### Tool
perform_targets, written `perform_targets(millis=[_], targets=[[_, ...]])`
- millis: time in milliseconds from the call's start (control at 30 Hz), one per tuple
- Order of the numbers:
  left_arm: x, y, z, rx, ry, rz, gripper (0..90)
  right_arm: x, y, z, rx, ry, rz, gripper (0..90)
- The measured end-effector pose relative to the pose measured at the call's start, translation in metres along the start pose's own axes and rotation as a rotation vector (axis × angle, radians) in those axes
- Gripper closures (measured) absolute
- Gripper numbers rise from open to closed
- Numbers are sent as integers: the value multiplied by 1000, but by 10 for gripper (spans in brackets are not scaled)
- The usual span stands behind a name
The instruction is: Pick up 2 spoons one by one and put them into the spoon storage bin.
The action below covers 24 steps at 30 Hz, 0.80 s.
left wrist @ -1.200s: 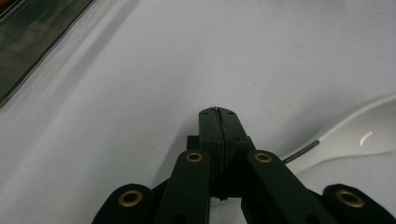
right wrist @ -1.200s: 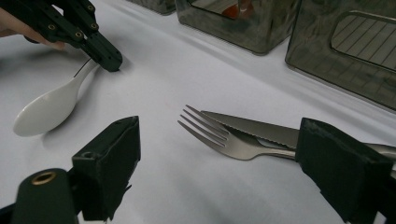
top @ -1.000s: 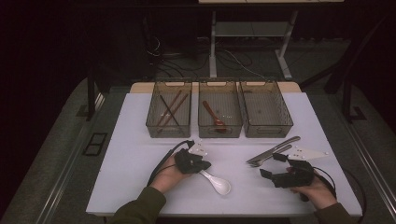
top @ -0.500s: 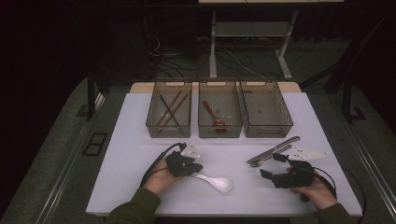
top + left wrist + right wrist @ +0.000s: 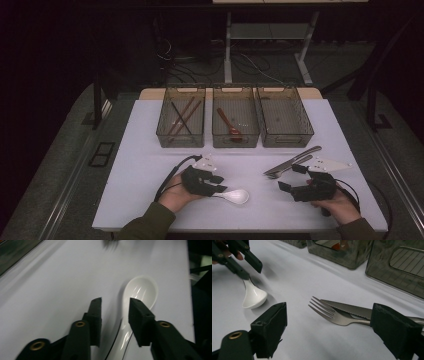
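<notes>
A white ceramic spoon point(image 5: 237, 196) lies on the white table near its front edge, bowl to the right. My left gripper point(image 5: 219, 184) is low over its handle. In the left gripper view the jaws point(image 5: 115, 302) have just been opening and straddle the handle with a gap on each side, the spoon's bowl point(image 5: 142, 291) just beyond them. My right gripper point(image 5: 288, 177) stands open and still at the right. A metal fork point(image 5: 332, 313) and a knife point(image 5: 352, 308) lie on the table ahead of its wide jaws point(image 5: 329, 311).
Three clear bins stand in a row at the back: the left bin point(image 5: 165, 131) holds chopsticks, the middle bin point(image 5: 235, 137) a wooden spoon, and the right bin point(image 5: 287, 137) looks bare. The table's front edge is close to both hands.
My left gripper has shifted slightly toward the near edge, and its jaws have parted around the spoon's handle. The spoon stays put. The right gripper has not moved.
</notes>
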<state>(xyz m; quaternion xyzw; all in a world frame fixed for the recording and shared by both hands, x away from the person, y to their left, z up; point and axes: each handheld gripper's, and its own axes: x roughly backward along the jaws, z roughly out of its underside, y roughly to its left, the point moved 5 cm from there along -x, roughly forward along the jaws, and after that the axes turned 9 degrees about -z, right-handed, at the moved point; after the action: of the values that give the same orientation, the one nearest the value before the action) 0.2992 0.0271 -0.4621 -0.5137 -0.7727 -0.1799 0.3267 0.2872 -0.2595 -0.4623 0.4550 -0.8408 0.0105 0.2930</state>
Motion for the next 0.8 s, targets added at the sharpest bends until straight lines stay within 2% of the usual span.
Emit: perform_targets(millis=[100, 167, 267, 400, 467, 567, 667, 800], targets=[[-13, -11, -10, -14, -5, 34, 552, 0, 0, 0, 0, 2, -1, 144], [-21, -17, -13, -31, 2, 35, 533, 0, 0, 0, 3, 0, -2, 144], [-29, -22, -13, -84, 26, 31, 522, 0, 0, 0, 3, 0, -1, 144], [-34, -24, -9, -130, 76, 8, 521, 0, 0, 0, 1, -3, -1, 144], [-35, -26, -7, -142, 82, 19, 528, 0, 0, 0, 2, 0, -2, 144], [-34, -30, -7, -153, 84, 52, 610, 0, 0, 0, 3, -1, -1, 144], [-32, -30, -7, -169, 90, 50, 701, 0, 0, 0, 3, -2, 2, 144], [-30, -27, -7, -159, 80, 68, 785, 0, 0, 0, 3, -1, 0, 145]])
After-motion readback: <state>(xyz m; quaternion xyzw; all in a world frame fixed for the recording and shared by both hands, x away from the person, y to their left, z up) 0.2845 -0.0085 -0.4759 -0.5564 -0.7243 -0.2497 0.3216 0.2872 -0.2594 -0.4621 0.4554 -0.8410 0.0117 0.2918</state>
